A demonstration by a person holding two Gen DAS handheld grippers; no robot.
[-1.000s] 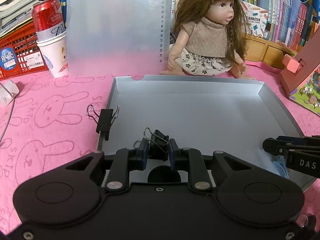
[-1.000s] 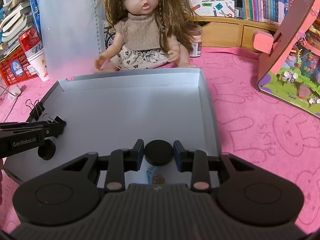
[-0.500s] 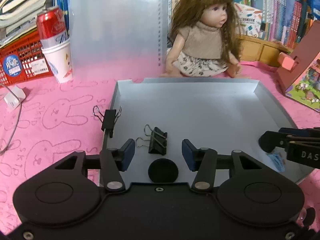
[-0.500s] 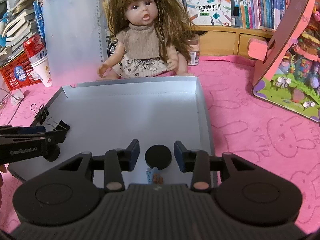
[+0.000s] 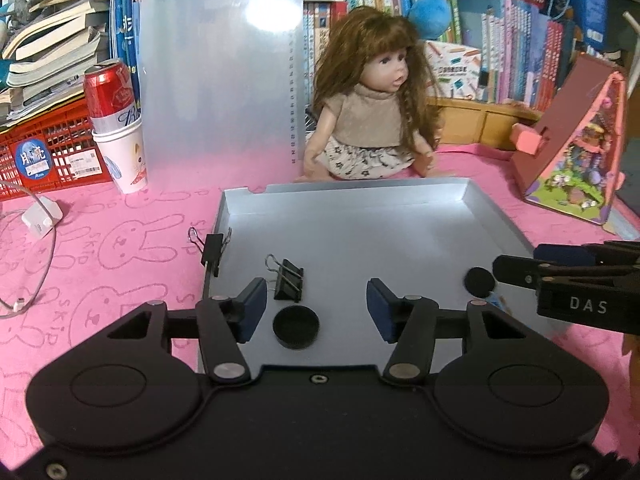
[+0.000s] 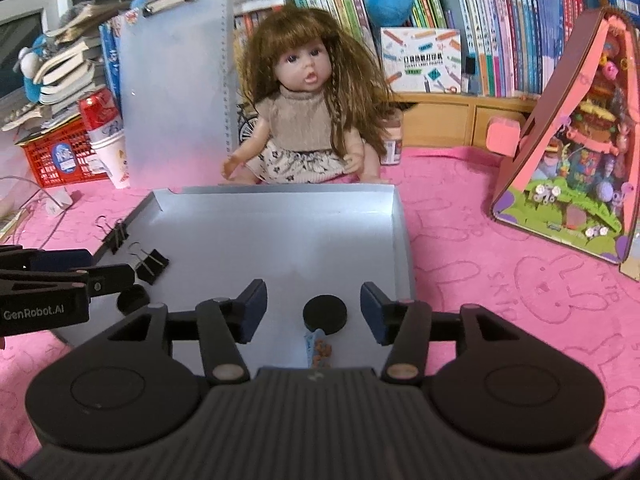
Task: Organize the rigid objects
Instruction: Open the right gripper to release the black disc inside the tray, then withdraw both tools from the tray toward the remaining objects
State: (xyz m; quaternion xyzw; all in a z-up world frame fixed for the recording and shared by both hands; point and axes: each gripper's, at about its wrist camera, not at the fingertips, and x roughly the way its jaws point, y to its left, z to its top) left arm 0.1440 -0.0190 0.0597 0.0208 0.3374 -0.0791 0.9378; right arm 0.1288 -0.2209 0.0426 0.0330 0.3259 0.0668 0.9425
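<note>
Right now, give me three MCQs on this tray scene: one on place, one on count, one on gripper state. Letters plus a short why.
1. Where is the binder clip with one wire handle over the pink cloth?
A. clipped on the tray's left wall
B. in the doll's lap
C. inside the paper cup

2. How many black discs lie in the tray?
A. none
B. two
C. five

3. What is between the left gripper's fingers?
A. a binder clip, pinched
B. the red can
C. nothing, jaws opening

Answers:
1 A: the clip straddles the tray wall.
2 B: one disc sits near the left gripper, the other disc near the right gripper.
3 C: the second clip lies free, beyond the fingers.
</note>
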